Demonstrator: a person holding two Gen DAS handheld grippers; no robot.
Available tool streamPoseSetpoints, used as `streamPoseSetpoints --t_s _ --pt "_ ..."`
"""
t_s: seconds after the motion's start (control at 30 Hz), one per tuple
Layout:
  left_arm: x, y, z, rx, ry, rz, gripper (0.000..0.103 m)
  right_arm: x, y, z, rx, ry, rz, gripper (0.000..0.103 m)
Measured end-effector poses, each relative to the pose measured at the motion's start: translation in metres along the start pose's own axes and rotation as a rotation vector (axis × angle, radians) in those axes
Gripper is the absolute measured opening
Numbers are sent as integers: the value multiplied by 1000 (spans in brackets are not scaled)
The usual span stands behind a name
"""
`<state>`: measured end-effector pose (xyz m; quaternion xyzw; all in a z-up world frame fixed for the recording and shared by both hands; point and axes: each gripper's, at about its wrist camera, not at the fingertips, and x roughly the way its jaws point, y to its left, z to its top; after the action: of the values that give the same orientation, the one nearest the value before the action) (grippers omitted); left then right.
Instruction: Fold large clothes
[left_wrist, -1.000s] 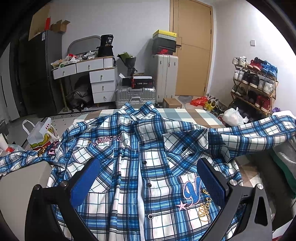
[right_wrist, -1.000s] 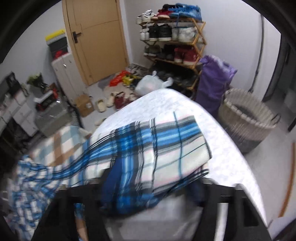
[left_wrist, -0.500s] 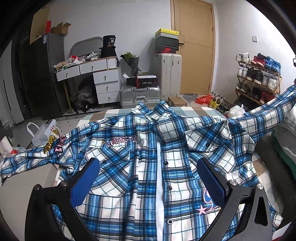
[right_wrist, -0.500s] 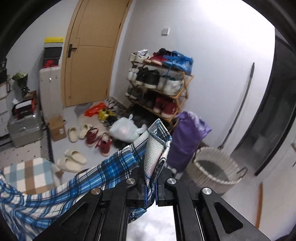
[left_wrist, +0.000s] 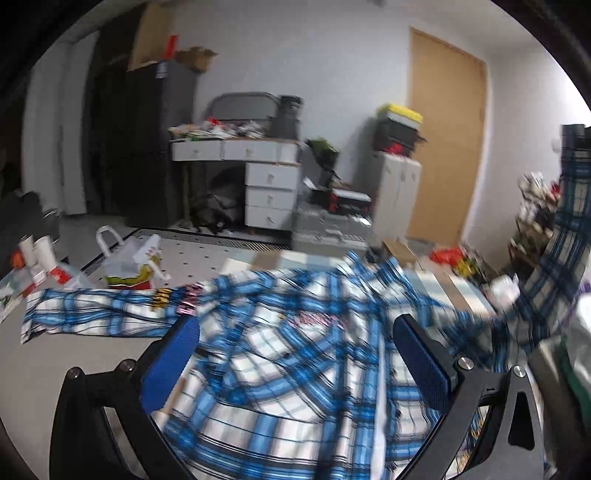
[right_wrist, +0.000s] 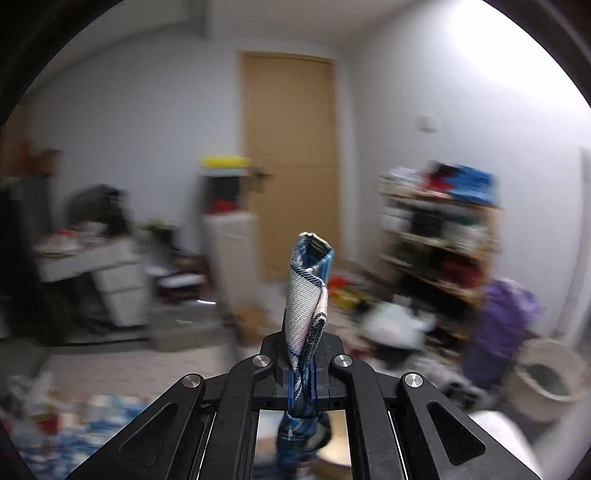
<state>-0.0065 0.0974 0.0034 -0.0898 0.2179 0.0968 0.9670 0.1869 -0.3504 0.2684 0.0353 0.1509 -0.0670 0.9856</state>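
A blue and white plaid shirt (left_wrist: 295, 354) lies spread on the grey bed (left_wrist: 85, 354), front up, with its left sleeve (left_wrist: 92, 314) stretched out flat. My left gripper (left_wrist: 295, 354) is open and hovers just above the shirt's chest, its blue pads (left_wrist: 421, 358) apart. My right gripper (right_wrist: 301, 354) is shut on the cuff of the right sleeve (right_wrist: 308, 291) and holds it high in the air. In the left wrist view that sleeve (left_wrist: 554, 266) rises steeply at the far right.
A white desk with drawers (left_wrist: 258, 173), suitcases (left_wrist: 397, 188) and a wooden door (left_wrist: 443, 147) stand behind the bed. A shoe rack (right_wrist: 439, 243), a purple bag (right_wrist: 495, 332) and a woven basket (right_wrist: 543, 376) stand to the right. Shopping bags (left_wrist: 129, 262) sit on the floor at left.
My right gripper has lifted the sleeve cuff higher and swung left. The sleeve now hangs steeply. My left gripper has shifted left over the shirt and stays open.
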Motion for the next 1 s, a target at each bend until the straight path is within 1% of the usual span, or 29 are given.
streamPoseSetpoints --t_s 0.03,0.07,0.1,0.17,0.2,0.23,0.3,0.37,0.4,0.43,0.5,0.57,0.63,0.67,0.7,0.77,0.83,0.87,0.9,0.93,0.97,1.0 --pt "-3 7 2 -21 -14 15 102 -1 26 -3 -23 5 52 5" --pt "-6 12 3 -35 -24 30 102 2 62 -10 -46 12 123 5" --pt "-8 18 4 -48 -34 61 102 7 91 -20 -61 37 188 5" --pt "-8 28 5 -43 -39 201 102 24 146 -50 -72 121 308 5" --pt "-7 33 5 -48 -45 223 102 31 167 -68 -78 160 345 5" --pt "-7 37 4 -56 -48 227 102 42 194 -93 -74 212 399 5" --pt "-5 46 5 -75 -42 232 102 68 240 -146 -67 322 472 5" --pt "-5 55 4 -94 -46 244 102 88 270 -190 -57 405 505 5" --pt "-4 59 5 -108 -46 246 102 100 287 -220 -55 453 523 5" --pt "-3 62 4 -122 -45 246 102 110 303 -241 -61 494 525 5" --pt "-3 68 4 -156 -49 239 102 124 326 -280 -78 558 536 5" --pt "-5 73 3 -176 -56 235 102 139 346 -313 -61 609 558 5" --pt "-7 74 4 -182 -65 239 102 144 355 -331 -39 626 575 5" --pt "-7 74 4 -184 -66 238 102 149 354 -339 -44 648 577 5" --pt "-6 73 4 -187 -65 234 102 153 360 -352 -55 682 584 5" --pt "-7 74 4 -182 -68 229 102 156 370 -370 -69 718 588 5" --pt "-7 70 2 -167 -71 225 102 161 371 -376 -76 734 590 10" --pt "-7 70 2 -163 -73 221 102 163 371 -378 -73 752 606 11" --pt "-6 69 2 -158 -73 212 102 165 370 -380 -67 801 649 23" --pt "-6 67 2 -155 -72 202 102 164 368 -380 -67 831 677 40" --pt "-7 67 3 -154 -73 196 102 159 360 -377 -68 847 709 48" --pt "-8 66 3 -152 -73 192 102 153 355 -373 -70 836 731 51"
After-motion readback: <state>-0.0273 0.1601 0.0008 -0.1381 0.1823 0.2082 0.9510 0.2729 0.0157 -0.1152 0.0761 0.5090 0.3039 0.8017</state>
